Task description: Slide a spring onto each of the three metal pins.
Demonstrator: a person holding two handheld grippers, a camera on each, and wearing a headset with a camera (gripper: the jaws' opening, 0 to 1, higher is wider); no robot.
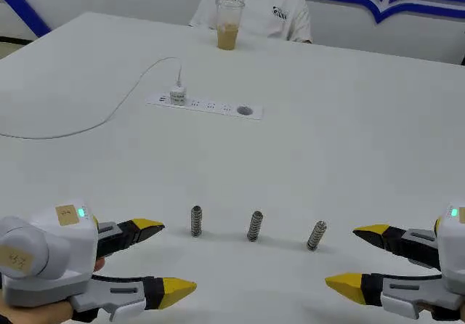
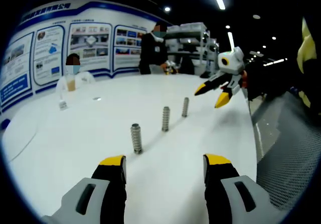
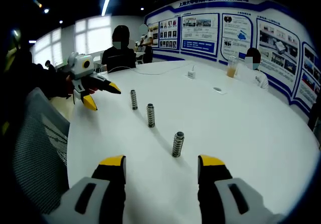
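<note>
**Three springs up, none left**

They stand upright on the bench in a row between the left claw and right claw. Both claws gape wide and hold nothing. The pins are hidden, presumably inside the coils, so the task looks done.
</note>
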